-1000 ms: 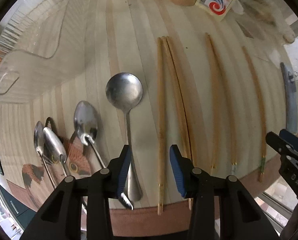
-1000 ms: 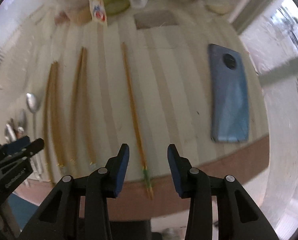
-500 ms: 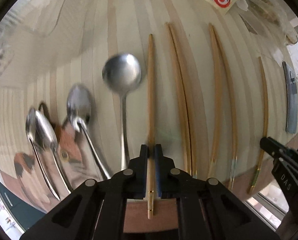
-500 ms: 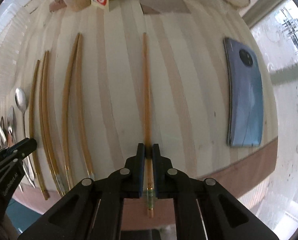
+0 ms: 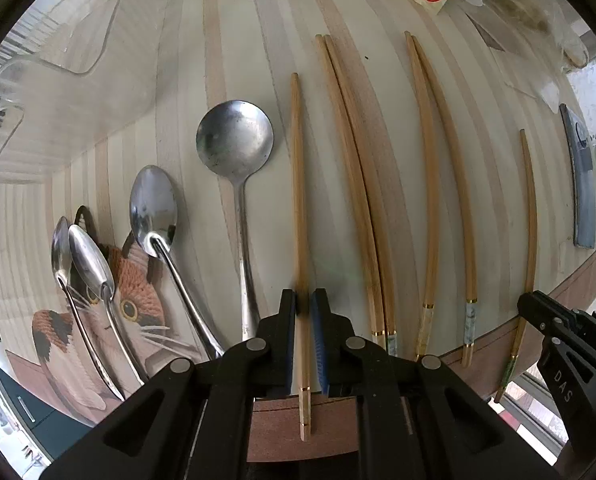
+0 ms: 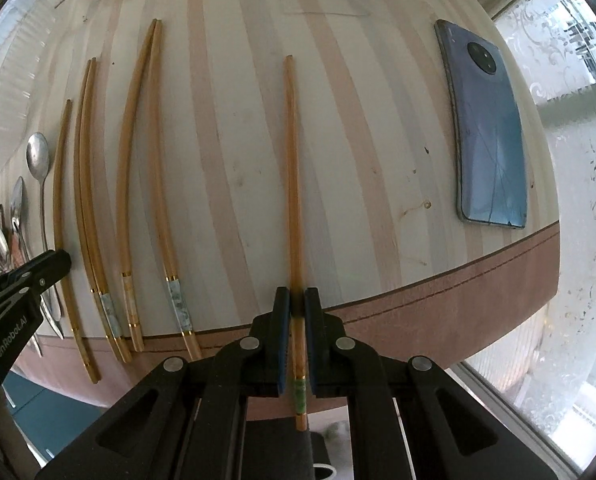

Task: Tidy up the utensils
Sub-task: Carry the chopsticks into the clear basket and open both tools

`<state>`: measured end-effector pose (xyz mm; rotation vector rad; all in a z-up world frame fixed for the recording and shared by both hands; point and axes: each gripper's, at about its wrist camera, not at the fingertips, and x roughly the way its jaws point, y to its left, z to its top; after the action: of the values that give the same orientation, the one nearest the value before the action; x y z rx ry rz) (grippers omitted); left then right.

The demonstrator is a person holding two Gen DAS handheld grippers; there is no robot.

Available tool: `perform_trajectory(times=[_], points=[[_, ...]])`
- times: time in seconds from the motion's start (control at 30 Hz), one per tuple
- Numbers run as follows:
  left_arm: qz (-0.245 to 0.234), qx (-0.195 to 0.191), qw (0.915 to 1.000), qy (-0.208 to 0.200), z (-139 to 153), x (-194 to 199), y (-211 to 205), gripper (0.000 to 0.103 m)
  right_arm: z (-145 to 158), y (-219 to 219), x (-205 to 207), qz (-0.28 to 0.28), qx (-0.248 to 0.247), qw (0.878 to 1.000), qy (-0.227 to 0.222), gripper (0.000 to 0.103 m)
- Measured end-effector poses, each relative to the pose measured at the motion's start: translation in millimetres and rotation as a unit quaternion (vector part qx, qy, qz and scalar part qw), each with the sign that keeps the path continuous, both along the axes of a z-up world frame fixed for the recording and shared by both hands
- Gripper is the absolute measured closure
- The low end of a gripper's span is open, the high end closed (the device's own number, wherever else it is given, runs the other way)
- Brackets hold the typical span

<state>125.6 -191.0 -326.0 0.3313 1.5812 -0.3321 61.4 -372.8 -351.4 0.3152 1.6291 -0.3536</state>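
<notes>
While both tools grip, the scene from largest to smallest:
Striped pale wooden table: four metal spoons left, paired chopsticks mid.
Left gripper: jaws just closed, clamping the lone plain bamboo chopstick beside the round steel spoon.
Right gripper: likewise just pinched the green-ended chopstick, far right.
Meaning: the two strays are probably ready for pairing.

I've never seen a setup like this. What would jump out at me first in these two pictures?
Most striking are the two black grippers, each clamped on a single wooden chopstick: the left gripper on the chopstick beside the big round spoon, the right gripper on the lone chopstick mid-table. Two chopstick pairs lie between them, and a blue phone lies by the window.
</notes>
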Motion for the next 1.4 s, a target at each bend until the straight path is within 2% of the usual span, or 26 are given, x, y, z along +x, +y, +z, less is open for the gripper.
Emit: perform_trajectory(times=[0.17, 0.27, 0.37, 0.5, 0.7, 0.83, 0.97, 1.03, 1.2, 1.23, 1.4], points=[[-0.003, 0.008, 0.9999, -0.007, 6, -1, -14, 0.098, 3, 14, 9, 0.005, -0.010, 1.000, -0.006, 0.095], [-0.009, 0.018, 0.9996, -0.021, 18, 5, -20, 0.099, 6, 17, 2, -0.007, -0.009, 1.000, -0.017, 0.096], [-0.013, 0.015, 0.9989, -0.043, 42, -2, -24, 0.099, 20, 16, -8, -0.021, 0.000, 0.999, -0.039, 0.096], [-0.022, 0.001, 0.9961, -0.085, 79, -7, -23, 0.099, 47, 16, -10, -0.028, 0.001, 0.997, -0.074, 0.096], [-0.011, -0.042, 0.9889, -0.142, 145, 6, -15, 0.099, 102, 23, 1, -0.028, 0.010, 0.990, -0.138, 0.096], [0.020, -0.077, 0.9825, -0.168, 188, 38, 10, 0.099, 159, 24, 28, -0.003, 0.038, 0.981, -0.188, 0.096], [0.070, -0.084, 0.9778, -0.179, 211, 83, 48, 0.099, 186, 49, 72, 0.031, 0.085, 0.970, -0.225, 0.096], [0.090, -0.081, 0.9764, -0.179, 215, 106, 68, 0.099, 195, 69, 103, 0.054, 0.110, 0.964, -0.238, 0.096], [0.146, -0.073, 0.9777, -0.132, 197, 176, 121, 0.098, 199, 122, 191, 0.110, 0.141, 0.956, -0.234, 0.096], [0.160, -0.069, 0.9771, -0.122, 189, 192, 131, 0.099, 197, 131, 204, 0.118, 0.145, 0.955, -0.229, 0.096], [0.171, -0.058, 0.9804, -0.080, 160, 233, 145, 0.099, 164, 163, 267, 0.137, 0.153, 0.961, -0.188, 0.096]])
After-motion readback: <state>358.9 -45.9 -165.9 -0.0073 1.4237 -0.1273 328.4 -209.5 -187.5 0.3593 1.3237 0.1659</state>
